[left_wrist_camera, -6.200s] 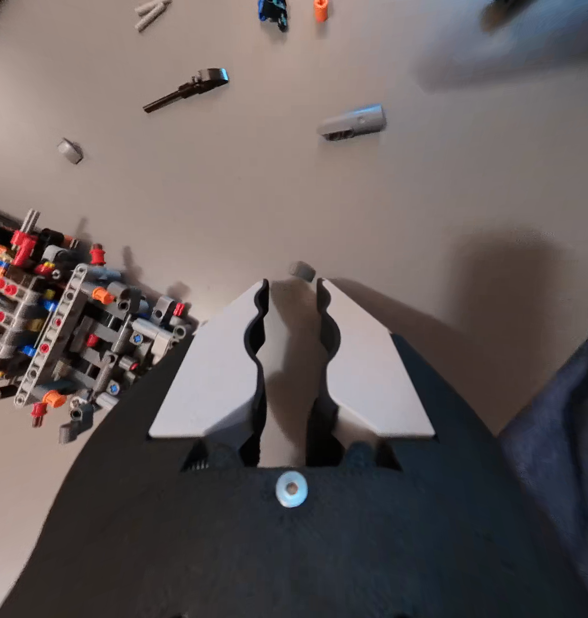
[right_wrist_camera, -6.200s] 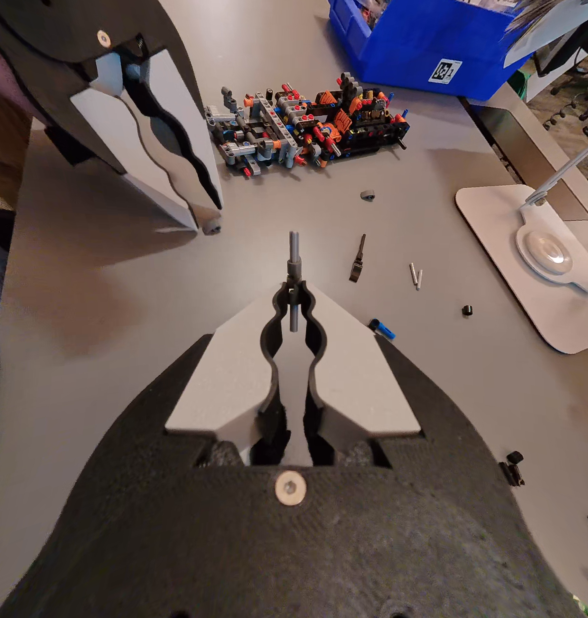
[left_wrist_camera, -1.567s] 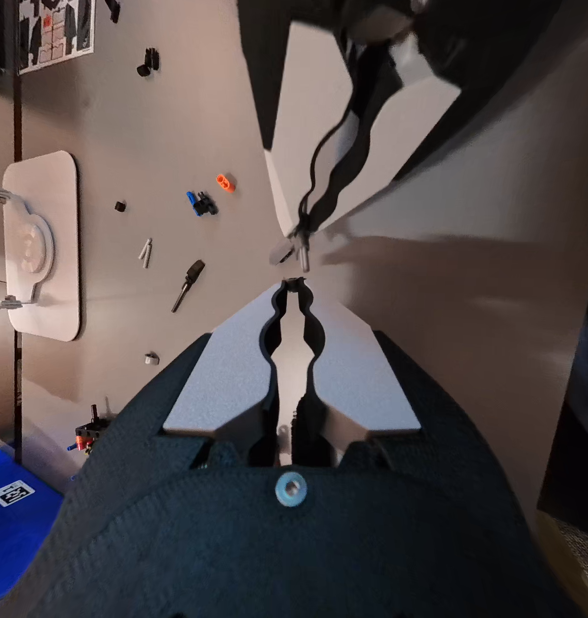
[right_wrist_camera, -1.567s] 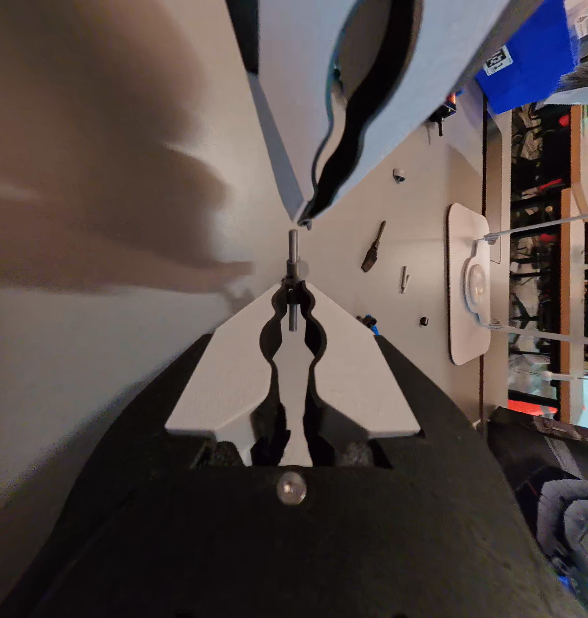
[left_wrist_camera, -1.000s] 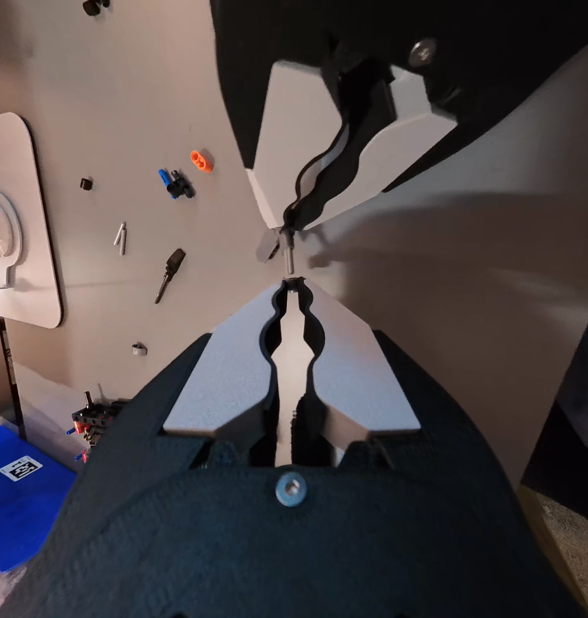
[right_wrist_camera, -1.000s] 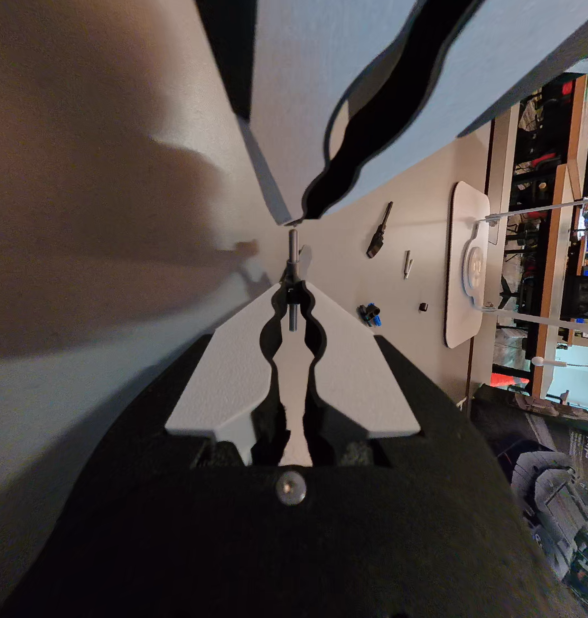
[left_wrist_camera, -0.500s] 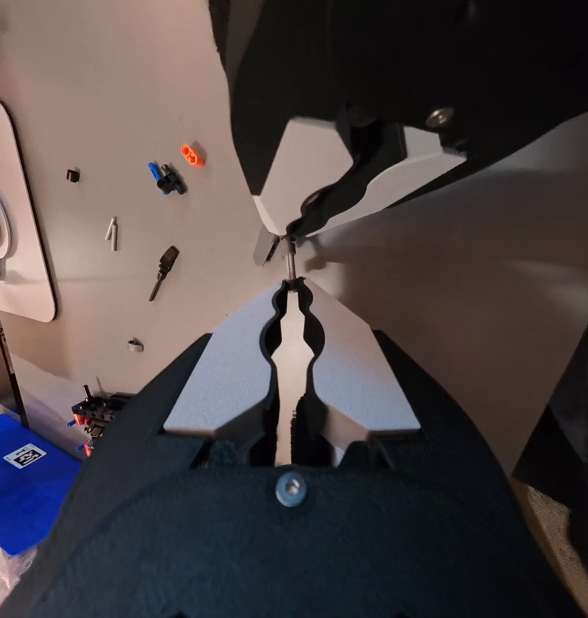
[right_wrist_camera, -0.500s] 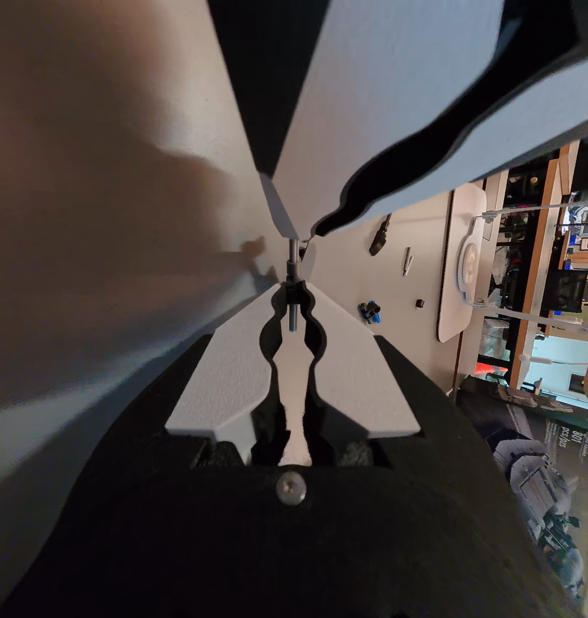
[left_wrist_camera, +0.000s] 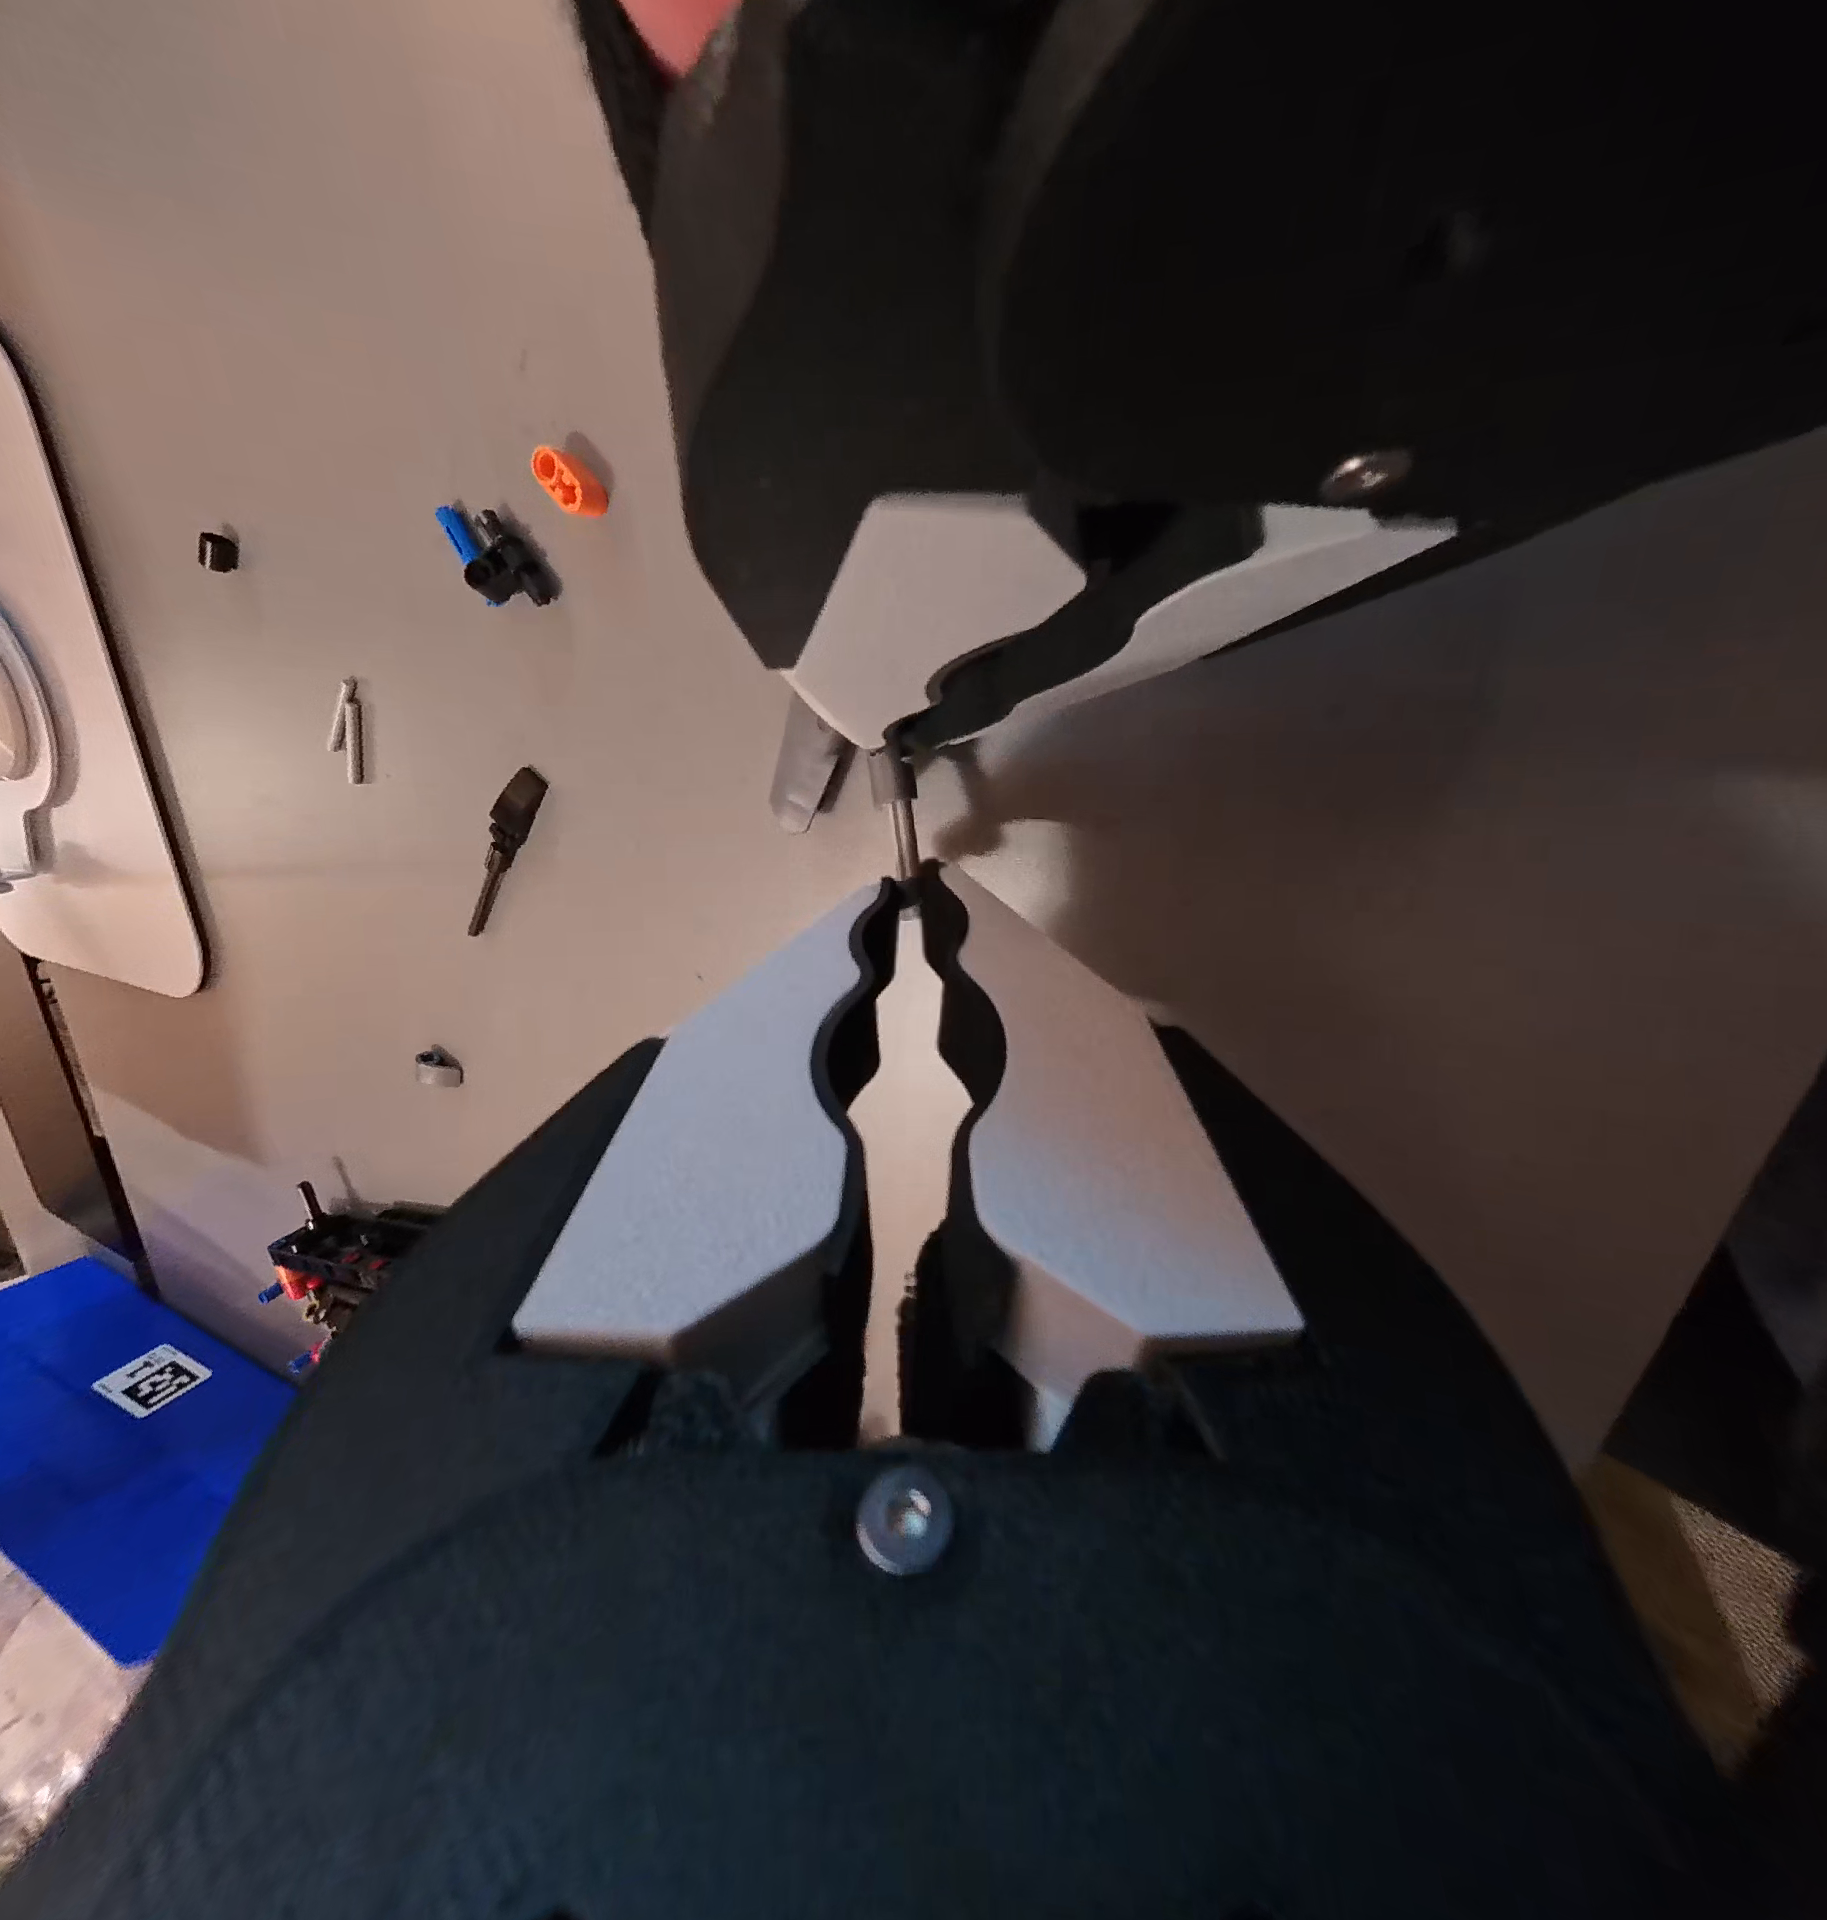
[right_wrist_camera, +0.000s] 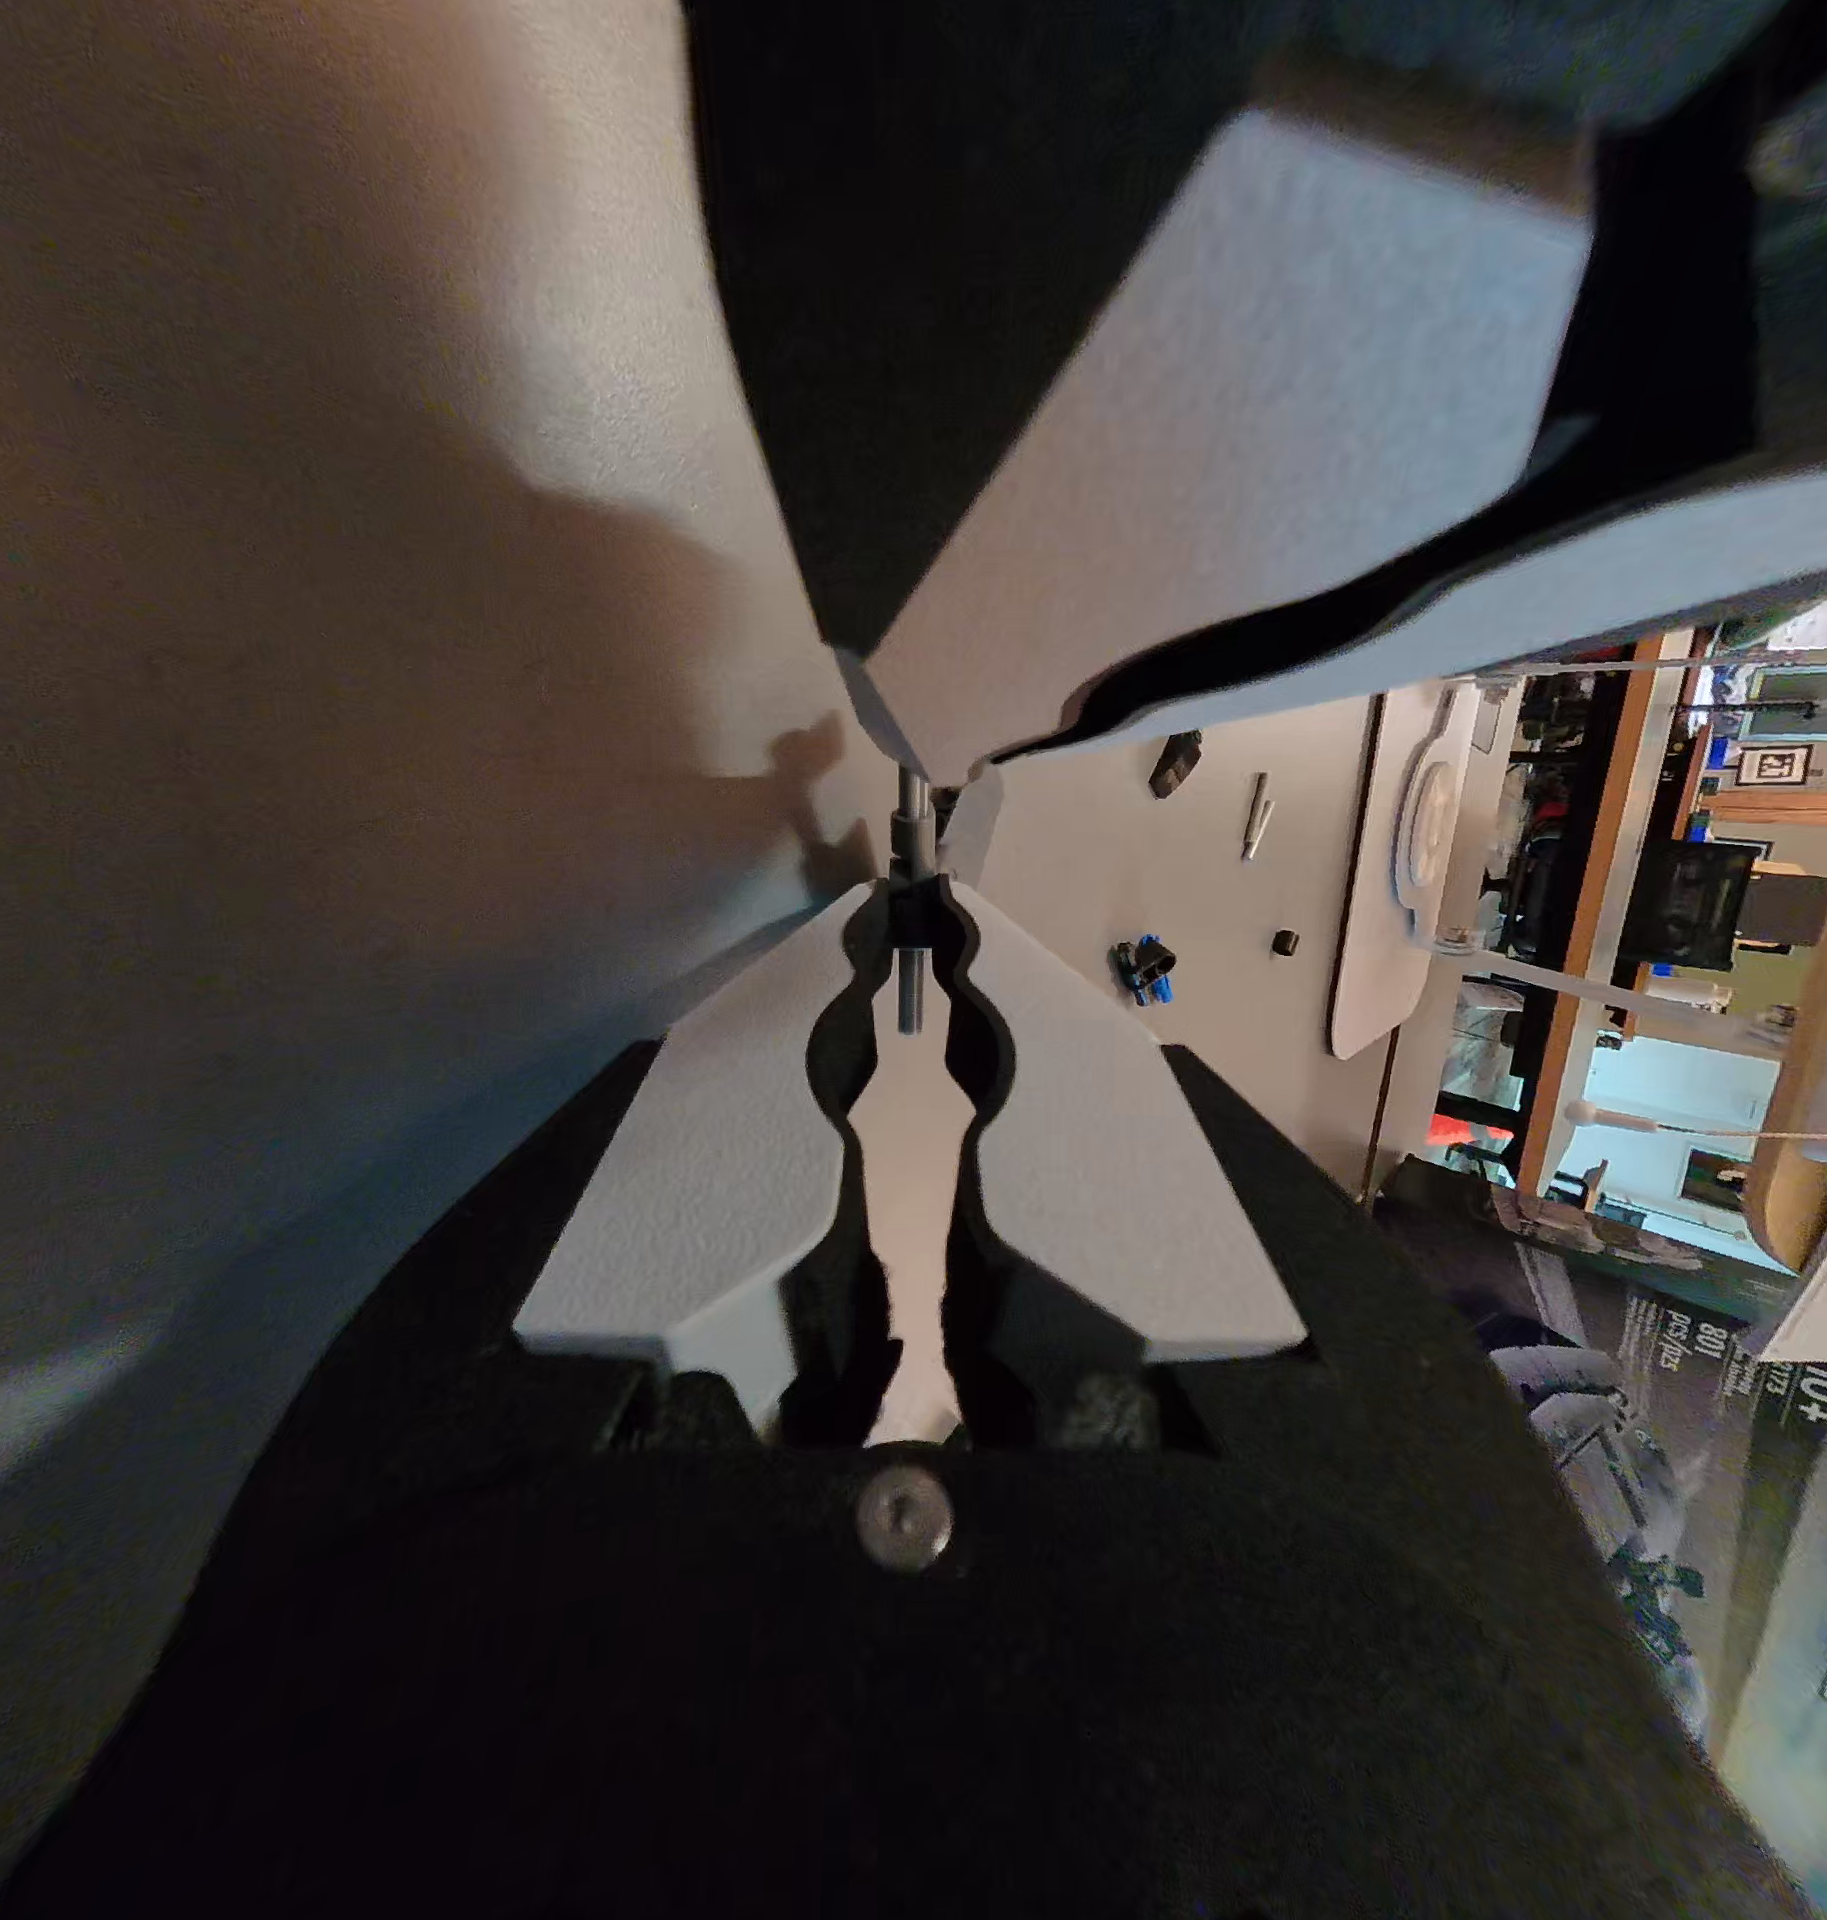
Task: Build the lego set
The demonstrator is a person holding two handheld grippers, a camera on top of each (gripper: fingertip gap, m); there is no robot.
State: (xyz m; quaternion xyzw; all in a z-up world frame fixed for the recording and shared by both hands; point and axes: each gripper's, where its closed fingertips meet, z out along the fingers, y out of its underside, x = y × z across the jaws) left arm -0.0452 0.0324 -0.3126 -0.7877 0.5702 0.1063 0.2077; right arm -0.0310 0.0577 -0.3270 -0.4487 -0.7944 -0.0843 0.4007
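Above grey table [left_wrist_camera: 1511,935], right tongs [right_wrist_camera: 907,894] clench thin grey axle [right_wrist_camera: 907,997] by its black bush. Left tongs [left_wrist_camera: 907,899] pinch something tiny at its far tip; it seems light, stiff, slippery

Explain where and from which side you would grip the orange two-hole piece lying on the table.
Grip the orange piece across its two long straight sides, coming straight down onto the table. It lies flat, holes up, clear of other parts; its rounded ends would likely slip.

A white square code sticker [left_wrist_camera: 150,1380] sits on the blue plastic bin [left_wrist_camera: 67,1455] at lower left, and printed writing and numbers mark the dark cardboard box [right_wrist_camera: 1719,1455] at lower right.
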